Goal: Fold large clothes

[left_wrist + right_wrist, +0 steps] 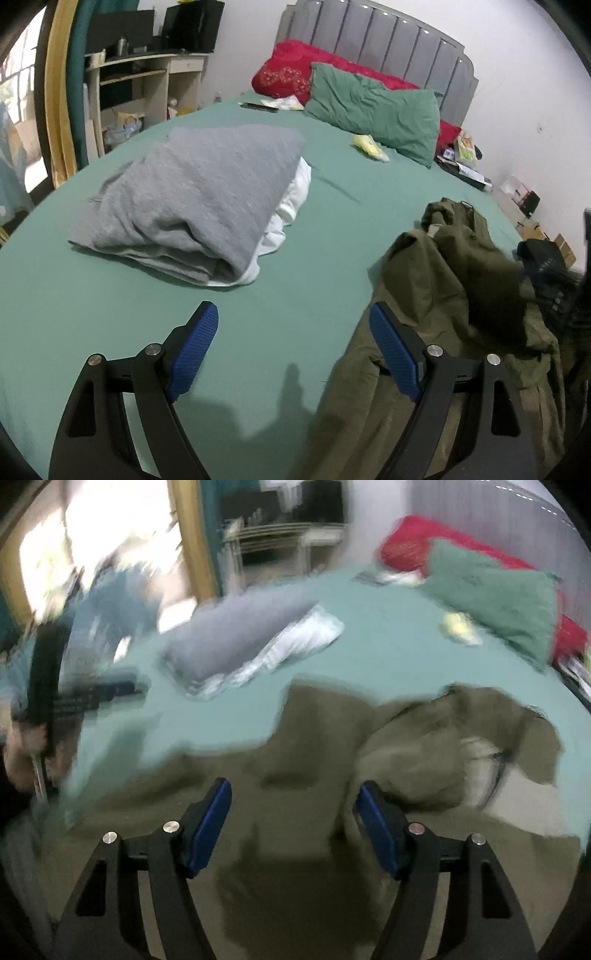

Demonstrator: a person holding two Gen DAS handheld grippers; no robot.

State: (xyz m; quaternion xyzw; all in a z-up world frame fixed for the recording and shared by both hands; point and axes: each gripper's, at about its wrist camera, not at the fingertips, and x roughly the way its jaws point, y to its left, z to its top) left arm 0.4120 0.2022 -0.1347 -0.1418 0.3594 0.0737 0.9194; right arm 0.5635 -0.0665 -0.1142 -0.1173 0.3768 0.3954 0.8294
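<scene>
An olive-green garment (454, 280) lies crumpled on the right side of the green bed sheet (280, 258). My left gripper (293, 317) is open above bare sheet, its right finger at the garment's left edge, nothing between its blue pads (195, 350). The right wrist view is blurred. There the olive garment (295, 746) spreads wide below my right gripper (293, 794), which is open and holds nothing. A folded grey garment (192, 199) rests on white cloth (291, 203) at centre left, and shows as the grey garment (229, 638) in the right view.
A green pillow (373, 107) and a red blanket (291, 70) lie against the grey headboard (380, 40). A small yellow item (369, 146) and a dark remote (258, 107) sit on the sheet. A desk (147, 85) stands left; boxes (532, 206) clutter the floor right. A hand (26, 753) holds the other gripper at far left.
</scene>
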